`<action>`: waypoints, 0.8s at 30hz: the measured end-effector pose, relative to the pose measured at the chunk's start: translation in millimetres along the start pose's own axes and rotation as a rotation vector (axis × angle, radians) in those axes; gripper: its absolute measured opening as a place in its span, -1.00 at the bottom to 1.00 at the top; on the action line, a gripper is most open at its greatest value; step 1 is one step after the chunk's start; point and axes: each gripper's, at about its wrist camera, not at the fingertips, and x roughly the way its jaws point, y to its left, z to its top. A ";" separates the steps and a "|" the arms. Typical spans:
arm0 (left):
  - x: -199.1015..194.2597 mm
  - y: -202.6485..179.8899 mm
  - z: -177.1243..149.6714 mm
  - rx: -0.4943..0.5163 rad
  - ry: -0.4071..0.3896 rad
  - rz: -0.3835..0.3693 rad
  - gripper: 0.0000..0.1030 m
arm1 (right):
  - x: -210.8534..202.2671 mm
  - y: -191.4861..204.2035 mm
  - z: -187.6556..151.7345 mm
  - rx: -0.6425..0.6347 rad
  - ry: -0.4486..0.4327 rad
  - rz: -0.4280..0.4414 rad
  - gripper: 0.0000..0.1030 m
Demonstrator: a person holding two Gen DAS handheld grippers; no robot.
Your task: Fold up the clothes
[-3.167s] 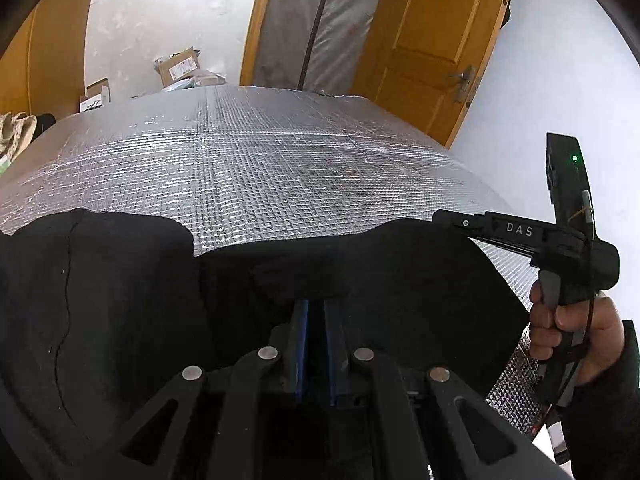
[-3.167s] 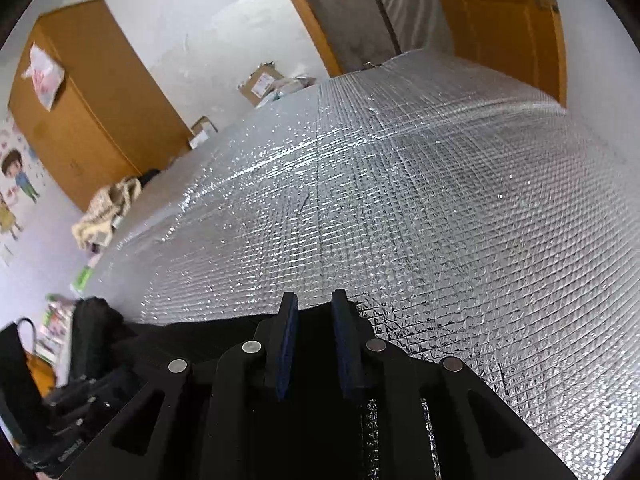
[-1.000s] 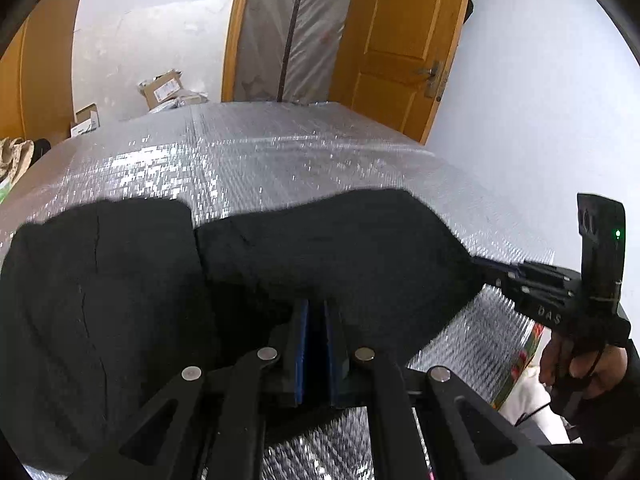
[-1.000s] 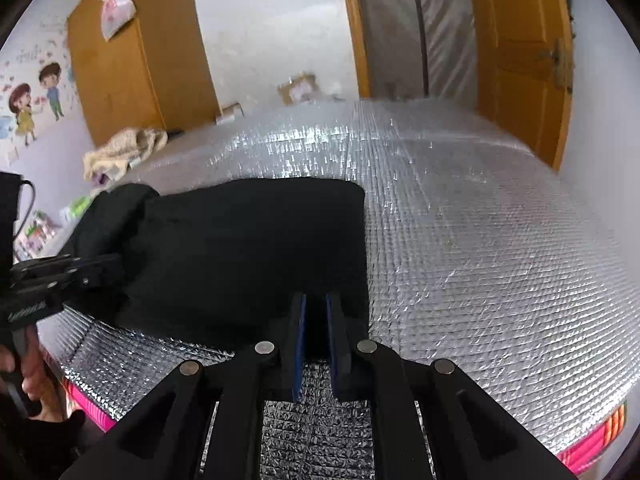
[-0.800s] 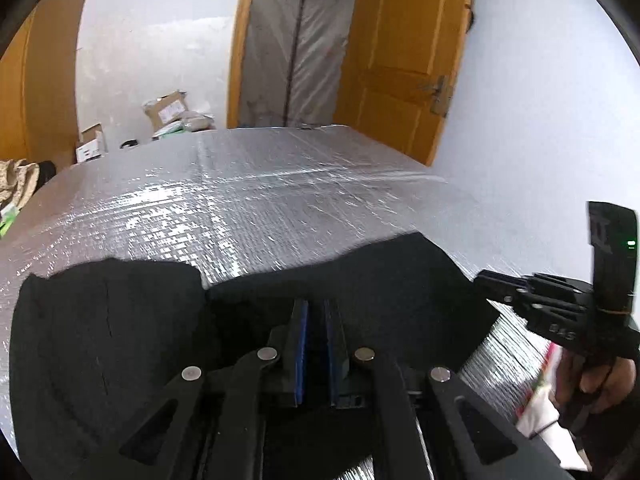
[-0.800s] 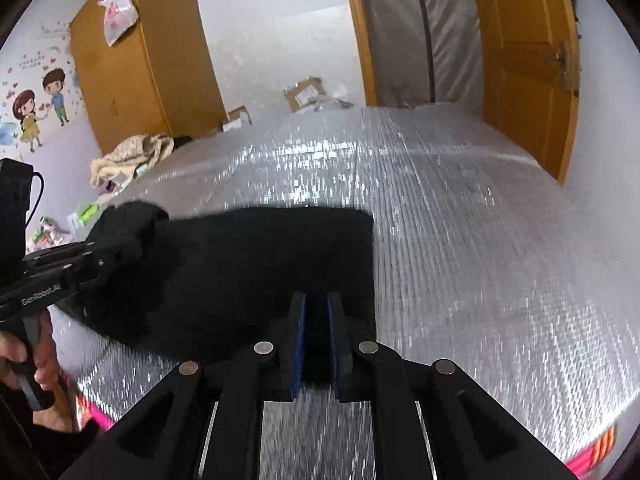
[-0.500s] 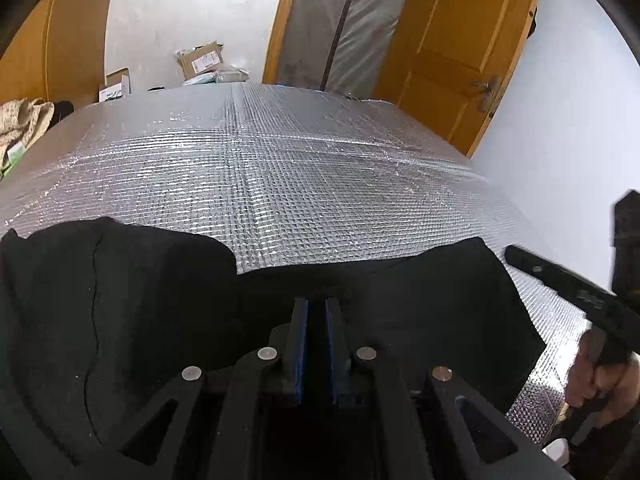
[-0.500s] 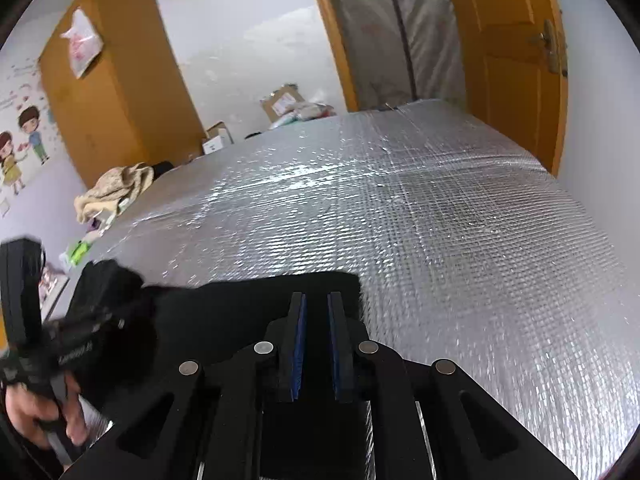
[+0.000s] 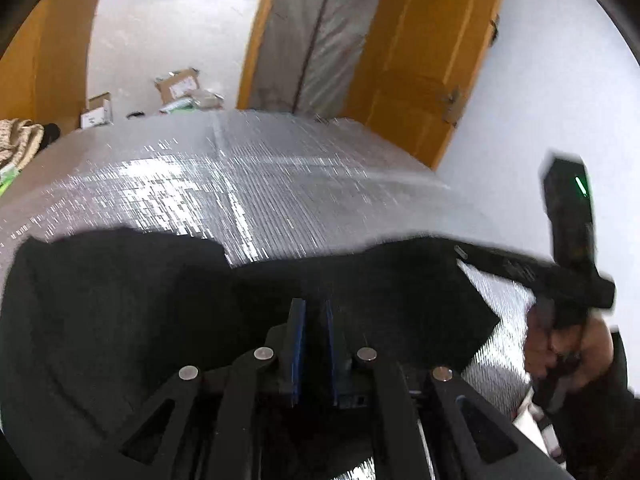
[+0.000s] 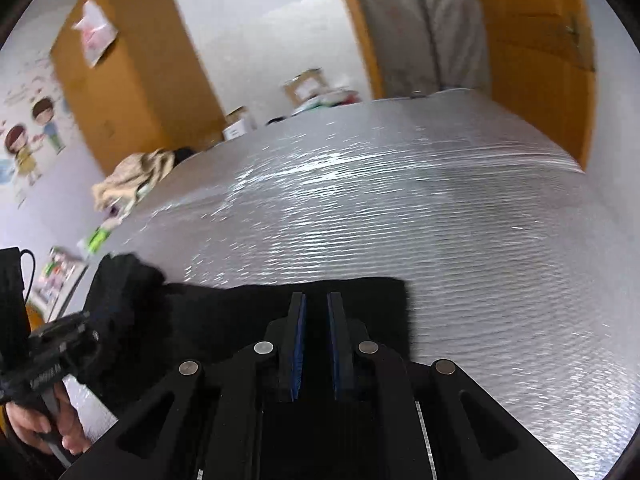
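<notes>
My left gripper (image 9: pixel 314 312) is clenched on the near edge of the black fabric garment (image 9: pixel 132 300), and my right gripper (image 10: pixel 316 308) pinches its other near corner. The garment lies spread between them along the near edge of the silver quilted foil-covered bench (image 10: pixel 440 220).

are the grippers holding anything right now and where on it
Both hold the black garment: left gripper and right gripper each pinch its near edge, the right one near a corner.
</notes>
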 end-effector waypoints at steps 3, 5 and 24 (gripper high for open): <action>5.8 -3.1 -20.0 0.016 0.048 -0.007 -0.82 | 19.7 7.1 0.1 -0.019 0.042 -0.015 -0.79; 4.8 -4.9 -23.8 0.026 0.040 0.001 -0.82 | 30.4 9.2 1.1 -0.019 0.064 -0.027 -0.85; -23.5 -8.4 -39.4 0.055 -0.031 -0.029 -0.82 | 54.0 62.3 2.8 -0.098 0.076 0.069 -0.81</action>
